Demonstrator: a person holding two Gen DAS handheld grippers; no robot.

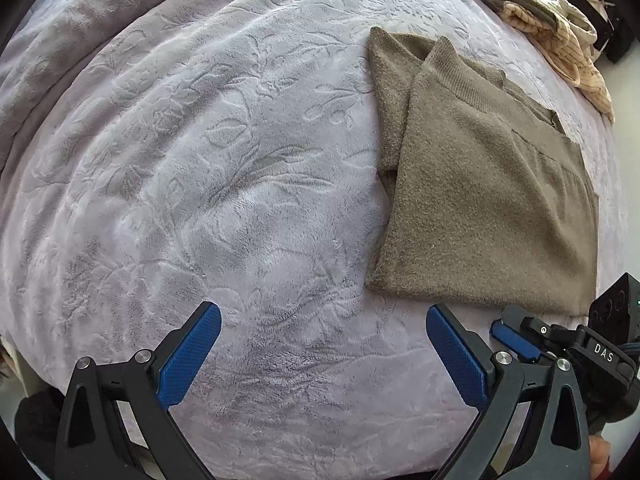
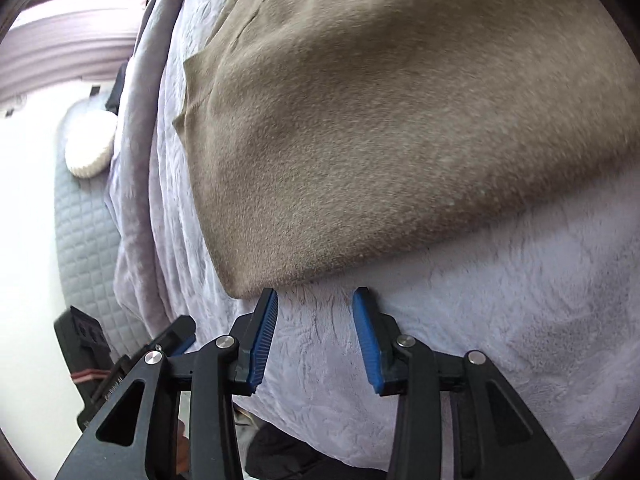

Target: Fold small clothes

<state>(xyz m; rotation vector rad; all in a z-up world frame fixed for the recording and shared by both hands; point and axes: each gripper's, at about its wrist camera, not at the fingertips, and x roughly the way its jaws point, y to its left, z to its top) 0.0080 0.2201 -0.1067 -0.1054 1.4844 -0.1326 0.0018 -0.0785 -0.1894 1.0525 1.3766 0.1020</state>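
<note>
A taupe knit sweater (image 1: 480, 184) lies folded on a pale lilac embossed blanket (image 1: 200, 160), at the right of the left wrist view. My left gripper (image 1: 323, 322) is open and empty, hovering over bare blanket just left of the sweater's near corner. In the right wrist view the sweater (image 2: 380, 120) fills the upper part. My right gripper (image 2: 316, 298) is open and empty, its fingertips (image 2: 269, 300) right at the sweater's near edge. The right gripper also shows in the left wrist view (image 1: 516, 340), at the sweater's near right edge.
Crumpled beige and peach clothes (image 1: 552, 24) are piled at the blanket's far right. In the right wrist view the bed edge drops off at left to a grey quilted mat (image 2: 84, 232) with a white round cushion (image 2: 90, 148) on it.
</note>
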